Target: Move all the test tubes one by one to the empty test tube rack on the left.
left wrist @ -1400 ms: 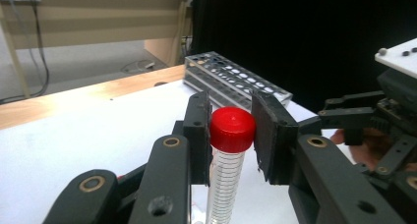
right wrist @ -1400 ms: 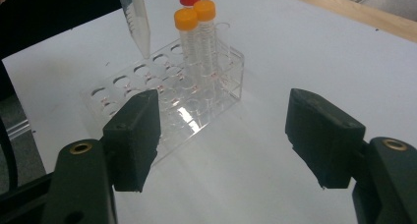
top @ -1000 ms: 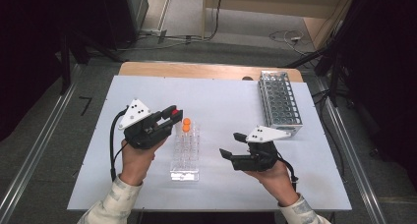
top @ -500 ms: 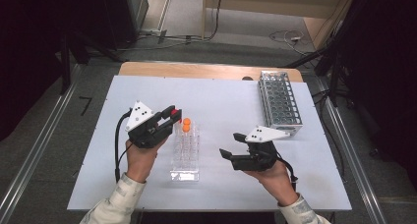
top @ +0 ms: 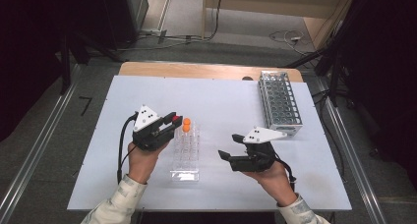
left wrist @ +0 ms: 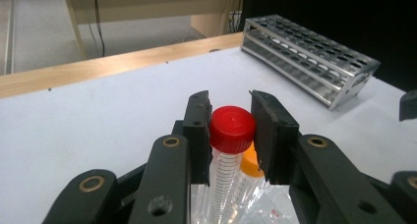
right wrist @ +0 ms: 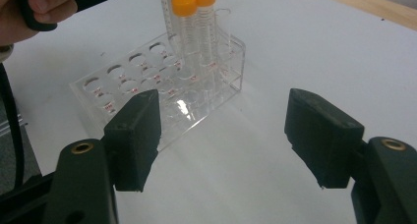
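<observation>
Two orange-capped tubes (right wrist: 196,17) in right gripper view; high view: one.

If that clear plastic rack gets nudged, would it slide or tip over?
Probably slide: the clear rack looks light and sits on a smooth white table. It is long and low, so tipping seems unlikely, though its tall tubes crowd one end.

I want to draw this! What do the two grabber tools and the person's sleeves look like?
Both are black. The left gripper and right gripper each carry a grey three-cornered plate with dark dots, brass-coloured rivets and a black cable. The sleeves are pale cream.
</observation>
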The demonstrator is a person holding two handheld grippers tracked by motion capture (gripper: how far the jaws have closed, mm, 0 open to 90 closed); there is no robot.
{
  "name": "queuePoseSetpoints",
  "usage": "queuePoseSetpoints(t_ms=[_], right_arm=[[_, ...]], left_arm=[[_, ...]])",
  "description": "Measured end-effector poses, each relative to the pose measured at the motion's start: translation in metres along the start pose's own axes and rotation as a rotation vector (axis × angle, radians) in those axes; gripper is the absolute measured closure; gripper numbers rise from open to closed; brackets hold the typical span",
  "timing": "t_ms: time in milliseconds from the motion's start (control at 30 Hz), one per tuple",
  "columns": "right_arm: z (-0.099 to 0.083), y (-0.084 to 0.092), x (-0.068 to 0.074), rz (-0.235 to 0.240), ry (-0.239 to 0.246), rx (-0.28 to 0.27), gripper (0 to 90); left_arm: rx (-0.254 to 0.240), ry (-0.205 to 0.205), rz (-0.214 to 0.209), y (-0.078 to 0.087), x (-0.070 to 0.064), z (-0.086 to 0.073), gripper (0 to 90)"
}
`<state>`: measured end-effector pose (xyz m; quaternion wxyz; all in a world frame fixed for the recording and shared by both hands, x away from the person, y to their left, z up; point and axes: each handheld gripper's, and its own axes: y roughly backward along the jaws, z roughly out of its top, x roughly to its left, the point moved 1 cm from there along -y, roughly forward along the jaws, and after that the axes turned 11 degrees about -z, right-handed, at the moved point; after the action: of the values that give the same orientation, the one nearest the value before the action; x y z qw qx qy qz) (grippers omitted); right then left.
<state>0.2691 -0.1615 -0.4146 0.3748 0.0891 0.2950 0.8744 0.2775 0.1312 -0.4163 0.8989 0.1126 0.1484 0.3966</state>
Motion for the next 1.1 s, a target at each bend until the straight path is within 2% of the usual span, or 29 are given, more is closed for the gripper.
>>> queuePoseSetpoints(t_ms=[467, 767, 933, 1100], right_arm=[[-0.0002, -0.0007, 0.0009, 0.002, 0.006, 0.002, 28.1], [-0.0004, -0.0009, -0.0001, -0.003, 0.005, 0.001, 28.0], [-0.0012, -0.0017, -0.0025, -0.008, -0.001, 0.003, 27.7], [-0.0015, -0.0019, -0.0028, -0.011, -0.004, 0.006, 27.5]], left_arm=[[0.050, -0.002, -0.002, -0.0023, -0.0060, -0.0058, 68.6], [0.032, 0.015, 0.004, 0.0002, -0.0058, -0.0042, 59.4], [0.025, 0.019, 0.001, 0.0020, -0.0065, -0.0030, 57.5], [0.020, 0.028, 0.001, 0.0038, -0.0068, -0.0013, 50.5]])
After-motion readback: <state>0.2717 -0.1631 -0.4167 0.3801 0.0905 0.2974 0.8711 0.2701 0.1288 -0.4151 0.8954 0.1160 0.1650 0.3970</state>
